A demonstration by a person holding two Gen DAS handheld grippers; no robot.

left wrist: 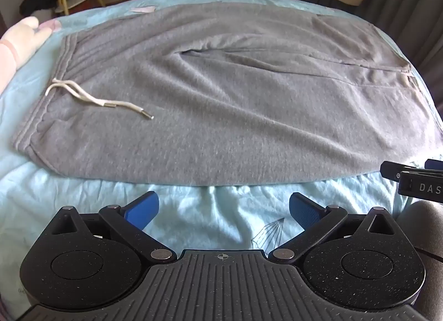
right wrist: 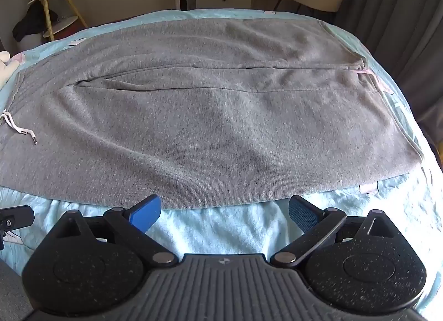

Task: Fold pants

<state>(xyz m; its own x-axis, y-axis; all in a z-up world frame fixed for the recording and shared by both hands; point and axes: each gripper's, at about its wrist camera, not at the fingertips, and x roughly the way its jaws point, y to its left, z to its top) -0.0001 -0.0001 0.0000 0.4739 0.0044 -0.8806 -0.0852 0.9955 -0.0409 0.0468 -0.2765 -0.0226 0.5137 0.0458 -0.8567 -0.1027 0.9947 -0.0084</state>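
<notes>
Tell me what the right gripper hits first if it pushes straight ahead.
The right gripper, jaws open, would probably meet the near edge of the grey sweatpants just ahead, sliding over the light blue bedsheet; height above the sheet is unclear.

Soft daylight, brightest on the pale sheet (left wrist: 210, 210) toward 6 o'clock; dim room toward 12; strong fisheye bending at edges; slight grainy softness throughout.

A bed (left wrist: 193, 210) covered in wrinkled light-blue sheet fills the frame. Grey pants (left wrist: 221, 105) lie flat across its middle, waistband at left, white drawstring (left wrist: 91, 99) resting on the fabric.
</notes>
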